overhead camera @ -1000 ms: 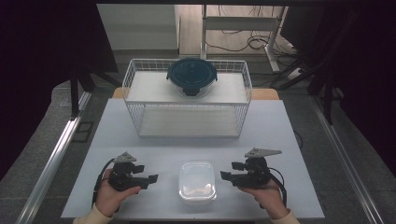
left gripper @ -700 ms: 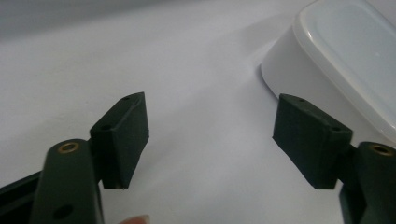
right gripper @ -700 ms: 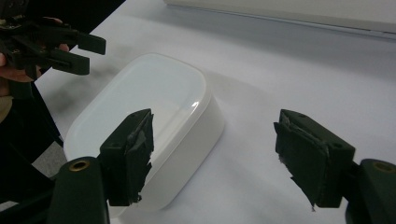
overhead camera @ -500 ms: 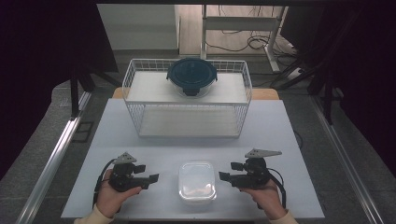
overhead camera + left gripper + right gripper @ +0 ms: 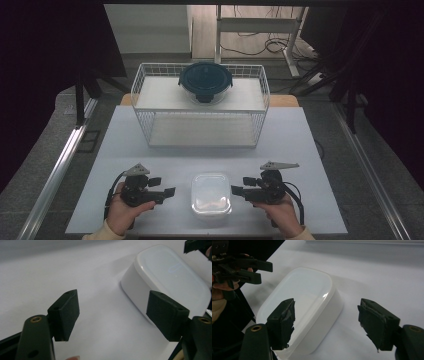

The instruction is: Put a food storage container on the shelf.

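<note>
A shallow, translucent white plastic container [image 5: 211, 194] with rounded corners and a fitted lid lies flat on the white table [image 5: 320, 165], directly between the two tongs. The left gripper [image 5: 169, 191], held in the person's left hand [image 5: 125, 212], points its black jaws at the container's left side and stops just short of it, not touching. Its jaws stand wide apart with nothing between them; in the left gripper view the container [image 5: 166, 282] lies just ahead of them, off to the right.

The right gripper [image 5: 236, 190], held in the right hand [image 5: 281, 214], mirrors it from the other side, its tips close to the container's right edge but apart from it. Its jaws have just been closing a little, yet they gape wide and hold nothing.

Well beyond both tongs, a white wire basket rack [image 5: 260, 100] carries a round glass bowl with a dark blue lid [image 5: 205, 82] on its top shelf.
</note>
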Available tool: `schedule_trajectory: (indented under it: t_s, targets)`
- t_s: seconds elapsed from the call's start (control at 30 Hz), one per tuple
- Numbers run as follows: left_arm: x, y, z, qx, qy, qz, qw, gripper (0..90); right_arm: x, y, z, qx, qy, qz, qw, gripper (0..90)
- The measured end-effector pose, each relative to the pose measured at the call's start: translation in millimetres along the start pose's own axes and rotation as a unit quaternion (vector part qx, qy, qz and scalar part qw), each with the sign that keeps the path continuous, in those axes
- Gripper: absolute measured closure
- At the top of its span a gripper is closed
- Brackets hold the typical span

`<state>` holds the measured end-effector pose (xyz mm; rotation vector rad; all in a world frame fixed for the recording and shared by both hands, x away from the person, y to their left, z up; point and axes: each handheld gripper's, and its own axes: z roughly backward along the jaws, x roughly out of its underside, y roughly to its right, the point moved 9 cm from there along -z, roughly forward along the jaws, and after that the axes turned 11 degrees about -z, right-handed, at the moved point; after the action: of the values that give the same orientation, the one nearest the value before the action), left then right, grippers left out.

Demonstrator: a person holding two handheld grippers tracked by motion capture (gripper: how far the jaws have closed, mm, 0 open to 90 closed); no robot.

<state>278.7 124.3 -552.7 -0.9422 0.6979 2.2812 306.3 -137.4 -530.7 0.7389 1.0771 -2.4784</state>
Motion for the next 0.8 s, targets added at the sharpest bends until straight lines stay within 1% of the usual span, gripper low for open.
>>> schedule_trajectory:
  t_s: [0.07, 0.17, 0.27, 0.33, 0.37, 0.43, 0.5, 0.53, 0.6, 0.7, 0.73, 0.77, 0.8]
  targets:
    - [-0.5, 1.3, -2.3, 0.005, -0.001, 0.003, 1.0000, 25.8, 1.6, -0.7, -3.1, -0.002, -0.005, -0.005, 1.0000, 30.1]
    - [-2.3, 4.4, -6.9, 0.016, -0.003, 0.019, 0.9997, 25.3, 3.7, -2.2, -7.0, -0.008, -0.012, -0.014, 0.9998, 31.1]
    - [-6.6, 12.1, -12.4, 0.036, -0.001, 0.035, 0.9987, 24.7, 5.1, -5.0, -10.5, -0.018, -0.017, -0.030, 0.9992, 32.6]
    - [-9.1, 19.2, -16.4, 0.052, -0.001, 0.046, 0.9976, 24.0, 7.1, -6.8, -12.9, -0.023, -0.022, -0.036, 0.9988, 33.3]
    - [-10.2, 22.6, -18.3, 0.061, -0.001, 0.053, 0.9968, 23.8, 8.8, -7.8, -14.1, -0.026, -0.025, -0.037, 0.9987, 33.6]
    - [-12.6, 28.6, -22.1, 0.081, 0.000, 0.069, 0.9943, 23.8, 11.5, -9.8, -15.9, -0.031, -0.031, -0.040, 0.9982, 34.8]
    - [-14.0, 31.7, -25.0, 0.092, 0.001, 0.084, 0.9922, 24.3, 12.9, -11.1, -16.9, -0.037, -0.034, -0.046, 0.9977, 35.6]
    - [-15.0, 33.8, -27.5, 0.104, 0.002, 0.097, 0.9898, 24.8, 13.0, -11.1, -17.3, -0.037, -0.034, -0.047, 0.9976, 36.0]
    - [-15.8, 35.8, -30.5, 0.116, 0.002, 0.109, 0.9872, 25.7, 13.7, -11.1, -17.9, -0.037, -0.036, -0.049, 0.9975, 36.4]
    - [-15.7, 37.2, -34.8, 0.121, -0.002, 0.118, 0.9855, 27.7, 15.8, -11.6, -19.6, -0.038, -0.041, -0.049, 0.9973, 37.4]
    - [-15.7, 38.1, -36.2, 0.125, -0.002, 0.122, 0.9846, 28.7, 16.3, -11.9, -20.1, -0.040, -0.042, -0.050, 0.9971, 37.7]
    - [-15.5, 38.9, -37.3, 0.132, -0.003, 0.128, 0.9830, 30.1, 16.6, -11.9, -20.4, -0.042, -0.043, -0.053, 0.9968, 38.6]
    - [-15.2, 40.0, -38.8, 0.141, -0.003, 0.135, 0.9807, 31.3, 16.9, -12.1, -20.7, -0.045, -0.044, -0.058, 0.9964, 39.8]
